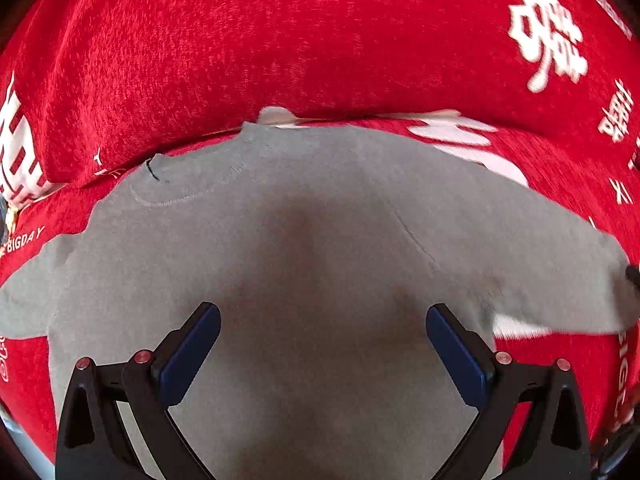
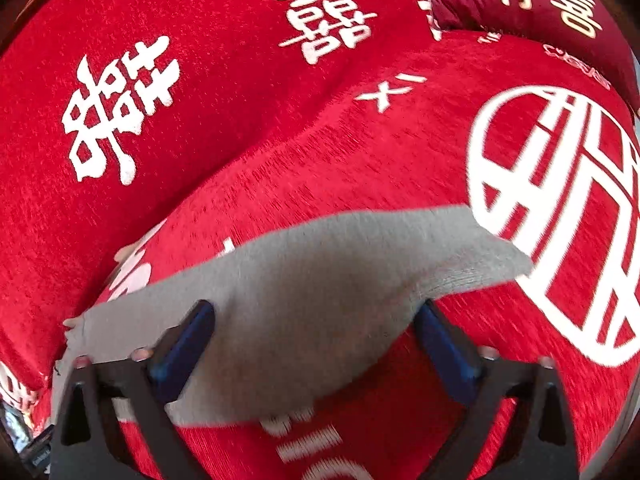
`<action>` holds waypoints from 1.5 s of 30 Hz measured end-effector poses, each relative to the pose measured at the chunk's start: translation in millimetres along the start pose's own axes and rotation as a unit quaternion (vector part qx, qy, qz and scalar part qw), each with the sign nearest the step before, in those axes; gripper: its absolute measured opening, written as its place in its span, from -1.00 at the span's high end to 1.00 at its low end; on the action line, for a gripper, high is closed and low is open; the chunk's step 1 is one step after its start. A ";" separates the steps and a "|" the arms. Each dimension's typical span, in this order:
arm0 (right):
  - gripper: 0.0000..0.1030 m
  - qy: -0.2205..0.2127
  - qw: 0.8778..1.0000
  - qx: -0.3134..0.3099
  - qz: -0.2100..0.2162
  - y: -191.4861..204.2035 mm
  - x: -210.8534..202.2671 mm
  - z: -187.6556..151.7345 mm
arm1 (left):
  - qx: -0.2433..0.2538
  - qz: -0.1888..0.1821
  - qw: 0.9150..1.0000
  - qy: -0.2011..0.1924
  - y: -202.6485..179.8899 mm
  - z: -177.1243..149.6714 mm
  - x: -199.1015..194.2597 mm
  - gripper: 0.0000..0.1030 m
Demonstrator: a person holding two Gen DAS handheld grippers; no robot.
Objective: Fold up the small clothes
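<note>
Red cover (image 1: 280, 40) under grey shirt (image 1: 320, 240)

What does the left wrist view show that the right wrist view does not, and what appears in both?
Only the left wrist view shows the neckline and body of the grey top. Only the right wrist view shows the dark red cushion and the large white circle print. Both show grey cloth lying on the red printed cover, with an open gripper above it: left gripper, right gripper.
</note>
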State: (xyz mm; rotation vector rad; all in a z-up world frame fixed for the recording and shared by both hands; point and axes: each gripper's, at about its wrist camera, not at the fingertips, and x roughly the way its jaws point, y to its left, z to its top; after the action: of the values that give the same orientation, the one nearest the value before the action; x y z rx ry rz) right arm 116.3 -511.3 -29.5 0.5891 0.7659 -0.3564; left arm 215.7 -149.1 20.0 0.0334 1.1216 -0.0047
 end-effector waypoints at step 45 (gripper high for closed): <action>0.49 0.046 0.869 -0.465 0.162 418.1 -22.3 -244.9 | -0.219 -0.026 0.975 0.019 289.4 -75.4 13.5 -0.74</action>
State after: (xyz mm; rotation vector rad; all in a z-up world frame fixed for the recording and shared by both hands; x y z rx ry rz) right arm 178.9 -31.1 -0.6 -0.1908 0.8118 0.3652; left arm 159.7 142.6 -17.8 -0.3919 1.1402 0.1982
